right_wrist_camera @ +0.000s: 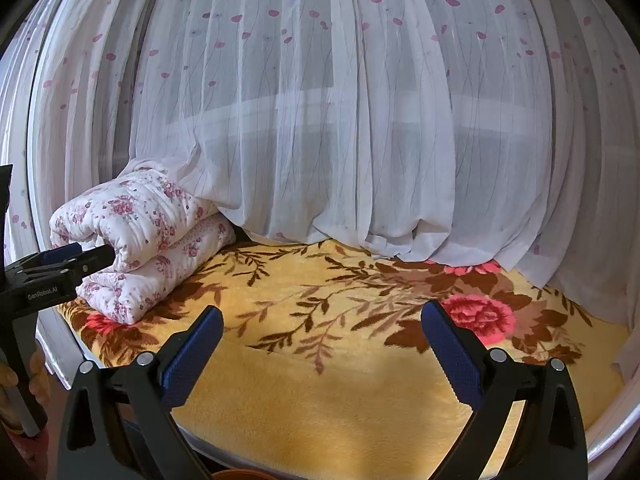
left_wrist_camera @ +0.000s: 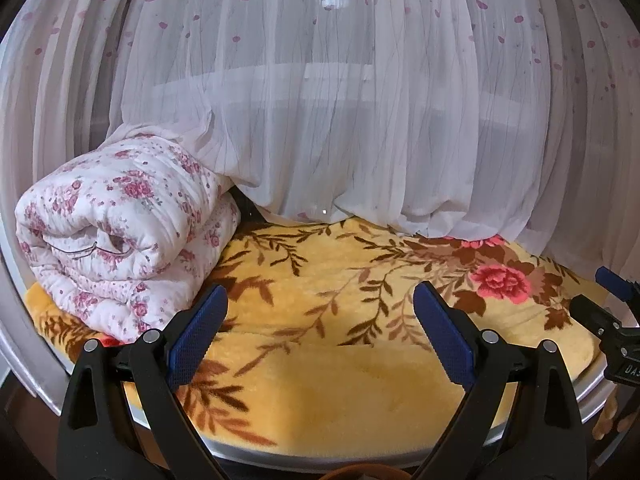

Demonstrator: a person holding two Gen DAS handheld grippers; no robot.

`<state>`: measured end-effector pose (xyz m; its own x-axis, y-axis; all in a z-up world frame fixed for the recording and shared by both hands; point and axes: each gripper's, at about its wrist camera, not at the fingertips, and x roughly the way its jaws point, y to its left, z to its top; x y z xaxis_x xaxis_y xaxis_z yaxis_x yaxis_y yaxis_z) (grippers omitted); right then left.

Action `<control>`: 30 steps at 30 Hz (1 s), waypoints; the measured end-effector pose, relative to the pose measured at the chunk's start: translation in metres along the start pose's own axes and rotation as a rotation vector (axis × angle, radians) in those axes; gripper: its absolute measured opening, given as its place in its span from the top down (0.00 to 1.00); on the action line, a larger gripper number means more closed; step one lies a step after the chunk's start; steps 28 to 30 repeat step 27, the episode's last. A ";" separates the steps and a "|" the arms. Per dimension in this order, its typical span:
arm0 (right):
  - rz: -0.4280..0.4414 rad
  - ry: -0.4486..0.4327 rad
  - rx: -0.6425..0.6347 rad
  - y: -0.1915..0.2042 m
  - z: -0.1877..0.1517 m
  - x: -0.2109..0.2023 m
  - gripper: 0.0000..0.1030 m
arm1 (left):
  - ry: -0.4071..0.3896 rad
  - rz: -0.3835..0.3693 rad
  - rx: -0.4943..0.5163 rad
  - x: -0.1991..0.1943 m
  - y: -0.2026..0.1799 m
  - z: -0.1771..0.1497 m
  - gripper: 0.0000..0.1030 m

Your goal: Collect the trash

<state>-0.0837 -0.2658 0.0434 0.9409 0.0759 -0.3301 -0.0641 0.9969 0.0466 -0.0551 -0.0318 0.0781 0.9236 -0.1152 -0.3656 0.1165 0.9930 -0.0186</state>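
While both the left gripper (left_wrist_camera: 316, 312) and right gripper (right_wrist_camera: 322, 334) gape wide and hold nothing, no trash shows ahead, so they might snag the blanket (left_wrist_camera: 360, 380).

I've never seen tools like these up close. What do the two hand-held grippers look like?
Both look alike. The left hand-held gripper has two black plastic fingers shaped like clamp arms, each with round silver rivets and a blue textured pad on its inner face. The right hand-held gripper is the same. Seen from the side, the left one's black body carries white lettering, "GenRobot.AI".
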 end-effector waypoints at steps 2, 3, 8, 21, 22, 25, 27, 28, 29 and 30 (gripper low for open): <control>0.000 0.001 0.001 0.000 0.000 0.000 0.05 | 0.001 -0.002 0.000 0.000 0.000 0.000 0.11; 0.001 0.000 0.002 0.000 -0.001 0.000 0.05 | -0.003 0.001 0.000 0.000 0.000 0.000 0.11; 0.001 0.002 0.004 0.000 0.000 0.000 0.05 | -0.006 0.003 0.002 -0.001 -0.001 0.001 0.11; -0.005 0.004 0.003 -0.003 -0.001 -0.001 0.05 | 0.005 0.010 -0.011 0.000 -0.004 0.003 0.11; -0.006 0.003 0.003 -0.002 -0.002 -0.001 0.05 | 0.007 0.010 -0.018 0.000 -0.003 0.003 0.11; -0.007 0.005 0.004 -0.003 -0.002 -0.001 0.05 | 0.013 0.012 -0.030 0.001 -0.002 0.002 0.11; -0.007 0.005 0.005 -0.003 -0.002 -0.001 0.05 | 0.014 0.014 -0.032 0.001 0.000 0.002 0.11; -0.007 0.005 0.005 -0.003 -0.002 -0.001 0.05 | 0.014 0.014 -0.032 0.001 0.000 0.002 0.11; -0.007 0.005 0.005 -0.003 -0.002 -0.001 0.05 | 0.014 0.014 -0.032 0.001 0.000 0.002 0.11; -0.007 0.005 0.005 -0.003 -0.002 -0.001 0.05 | 0.014 0.014 -0.032 0.001 0.000 0.002 0.11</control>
